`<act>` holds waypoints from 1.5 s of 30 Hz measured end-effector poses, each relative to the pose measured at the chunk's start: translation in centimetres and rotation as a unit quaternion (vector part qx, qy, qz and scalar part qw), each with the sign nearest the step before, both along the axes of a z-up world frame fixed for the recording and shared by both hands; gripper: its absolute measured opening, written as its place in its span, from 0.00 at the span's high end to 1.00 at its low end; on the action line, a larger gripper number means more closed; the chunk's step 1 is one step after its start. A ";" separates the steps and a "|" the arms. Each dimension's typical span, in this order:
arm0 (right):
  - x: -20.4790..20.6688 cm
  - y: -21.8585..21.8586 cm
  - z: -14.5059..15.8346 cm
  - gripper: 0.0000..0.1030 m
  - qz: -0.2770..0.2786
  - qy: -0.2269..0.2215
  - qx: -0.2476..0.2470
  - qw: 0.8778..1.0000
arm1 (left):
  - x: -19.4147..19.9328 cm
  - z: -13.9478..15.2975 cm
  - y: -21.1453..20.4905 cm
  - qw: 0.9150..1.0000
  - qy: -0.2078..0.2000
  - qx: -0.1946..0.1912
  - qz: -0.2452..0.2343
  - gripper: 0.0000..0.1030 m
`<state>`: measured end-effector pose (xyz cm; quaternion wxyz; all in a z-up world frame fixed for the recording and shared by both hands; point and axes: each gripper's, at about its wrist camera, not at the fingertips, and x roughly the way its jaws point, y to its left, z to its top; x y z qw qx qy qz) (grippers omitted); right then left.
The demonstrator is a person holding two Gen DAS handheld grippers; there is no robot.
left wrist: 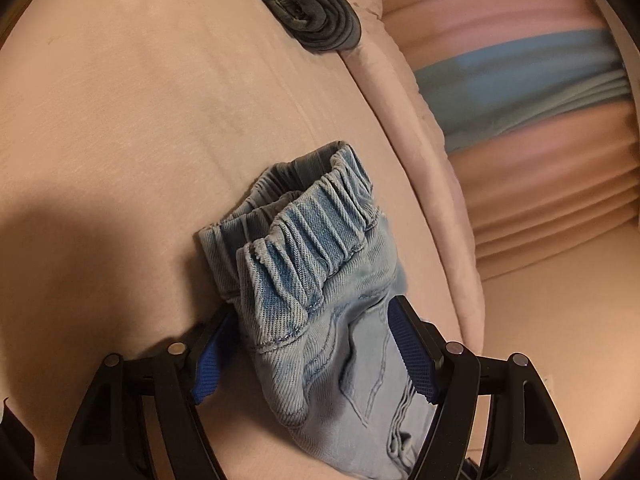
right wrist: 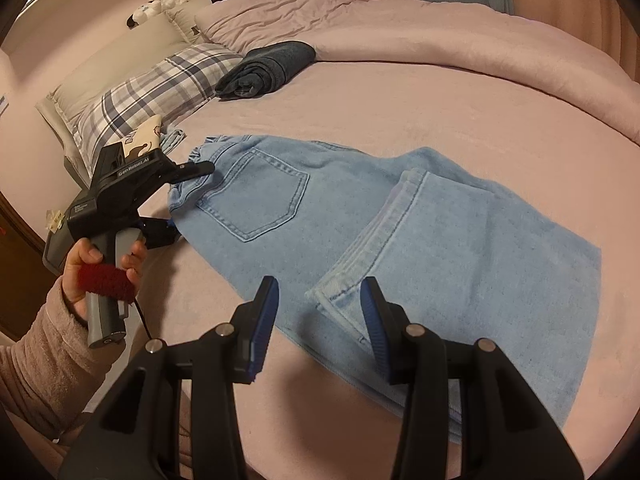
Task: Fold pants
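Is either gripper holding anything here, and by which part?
The left gripper grips the jeans at the elastic waistband. The right gripper is open, holding nothing.

curtain [left wrist: 540,92] blurred; pants [left wrist: 340,320] cut off by bottom edge.

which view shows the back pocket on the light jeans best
The right wrist view: the back pocket lies flat and whole, stitching clear, on the jeans. The left wrist view shows only the bunched waistband between the left tool fingers; no full pocket.
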<state>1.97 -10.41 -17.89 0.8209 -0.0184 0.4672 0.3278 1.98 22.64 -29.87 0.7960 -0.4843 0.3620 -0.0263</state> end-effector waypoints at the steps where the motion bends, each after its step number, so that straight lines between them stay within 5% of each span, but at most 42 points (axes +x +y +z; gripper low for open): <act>1: 0.1 -0.1 -0.2 0.58 -0.003 0.002 -0.001 1.000 | 0.1 -0.1 0.0 1.000 0.007 0.006 -0.004 0.48; 2: 0.2 -0.1 -0.3 0.58 -0.005 0.004 -0.002 1.000 | 0.2 -0.4 0.0 1.000 0.012 0.004 -0.007 0.62; 5: 0.5 -0.3 -0.9 0.58 -0.014 0.009 -0.009 1.000 | -0.1 -0.2 -0.1 1.000 0.017 0.010 -0.008 0.68; 9: 1.4 -0.6 -2.1 0.58 -0.020 0.030 -0.007 0.999 | -0.2 2.8 -2.7 0.991 0.020 0.133 -0.027 0.73; 13: 2.0 -0.4 -4.1 0.58 -0.029 0.061 -0.021 0.997 | -0.5 6.9 -6.3 0.970 -0.018 0.234 -0.060 0.73; 18: 2.3 -1.6 -4.3 0.58 -0.041 0.080 0.022 0.996 | -0.7 10.2 -10.8 0.941 -0.047 0.322 -0.096 0.73; 26: 2.0 -4.9 -3.0 0.57 -0.079 0.100 0.095 0.987 | -0.5 12.5 -17.0 0.908 -0.072 0.380 -0.159 0.75; 30: 2.3 -7.7 -1.9 0.53 -0.116 0.119 0.174 0.971 | -0.6 12.3 -19.9 0.894 -0.084 0.393 -0.196 0.75; 34: 2.8 -11.4 -1.7 0.39 -0.150 0.163 0.311 0.924 | -0.6 11.3 -22.7 0.873 -0.084 0.420 -0.233 0.76; 38: 3.7 -11.2 -2.1 0.33 -0.143 0.213 0.364 0.895 | -1.0 9.6 -24.6 0.846 -0.079 0.451 -0.275 0.76; 45: 4.7 -9.1 -2.6 0.31 -0.140 0.249 0.370 0.884 | -1.4 7.0 -25.8 0.814 -0.065 0.477 -0.325 0.75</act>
